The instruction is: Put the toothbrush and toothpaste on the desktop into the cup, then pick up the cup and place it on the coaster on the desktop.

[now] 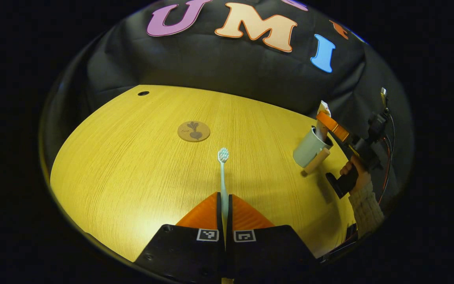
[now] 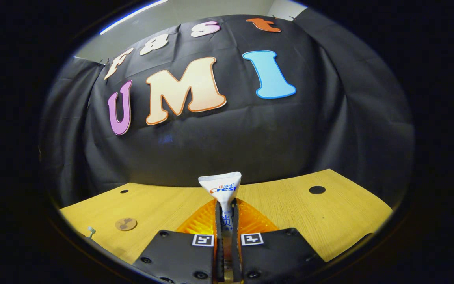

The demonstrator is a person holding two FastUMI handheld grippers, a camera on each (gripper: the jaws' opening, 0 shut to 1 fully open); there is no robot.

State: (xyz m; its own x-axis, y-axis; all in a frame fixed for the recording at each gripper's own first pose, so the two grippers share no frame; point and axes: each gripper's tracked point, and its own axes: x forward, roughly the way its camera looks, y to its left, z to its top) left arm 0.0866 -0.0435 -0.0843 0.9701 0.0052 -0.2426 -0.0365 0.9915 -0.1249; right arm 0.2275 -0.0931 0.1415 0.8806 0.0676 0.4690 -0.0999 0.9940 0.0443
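Left gripper [image 1: 224,205]: jaws clamped on toothbrush [image 1: 223,173], bottom centre, head pointing up-frame.
Right gripper [image 2: 226,213]: jaws clamped on toothpaste [image 2: 221,187], bottom centre.
Cup [image 1: 309,148]: right of frame.
Coaster [image 1: 194,131]: upper centre, on desktop [image 1: 132,165].

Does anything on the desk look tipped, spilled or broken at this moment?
Nothing is spilled or broken. The cup leans in the left gripper view, likely fisheye distortion. The toothpaste and toothbrush are each clamped in a gripper, and the coaster lies flat.
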